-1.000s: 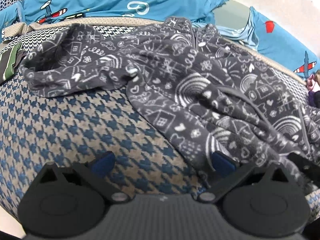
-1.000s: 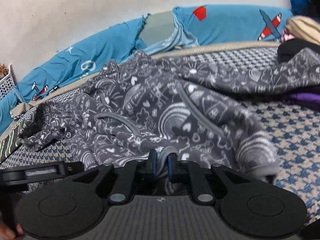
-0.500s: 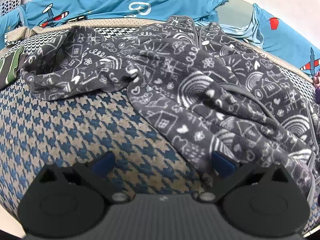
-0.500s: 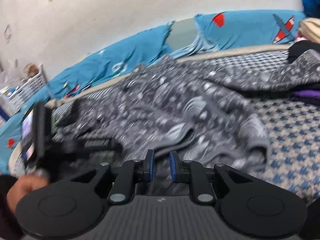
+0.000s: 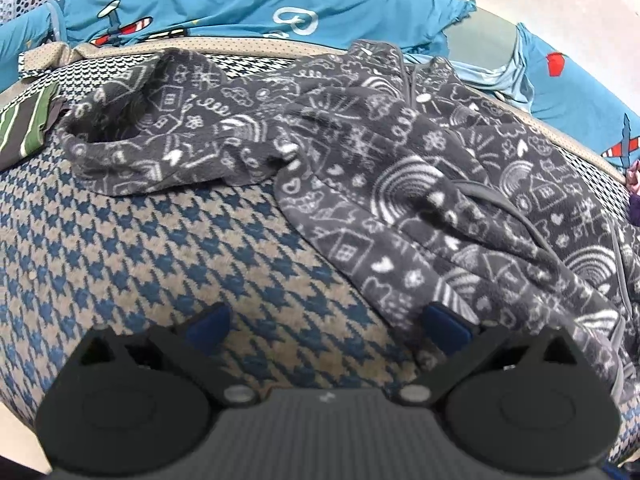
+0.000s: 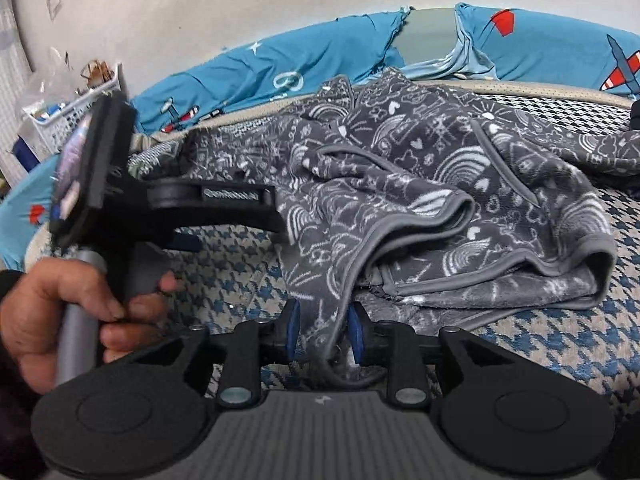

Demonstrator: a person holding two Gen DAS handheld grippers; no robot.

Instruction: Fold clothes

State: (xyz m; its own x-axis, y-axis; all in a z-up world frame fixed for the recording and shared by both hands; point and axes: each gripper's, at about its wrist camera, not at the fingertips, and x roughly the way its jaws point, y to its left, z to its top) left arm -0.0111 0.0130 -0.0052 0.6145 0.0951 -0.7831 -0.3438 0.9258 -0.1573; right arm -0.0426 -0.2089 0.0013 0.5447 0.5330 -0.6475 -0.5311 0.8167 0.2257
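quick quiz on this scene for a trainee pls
1. True or false: the left claw is shut on the fleece.
2. Which pattern is on the cover under the fleece? A stripes, B houndstooth, C dots.
3. What colour is the sheet behind the fleece?
Key: 1 false, it is wide open; 2 B; 3 blue.
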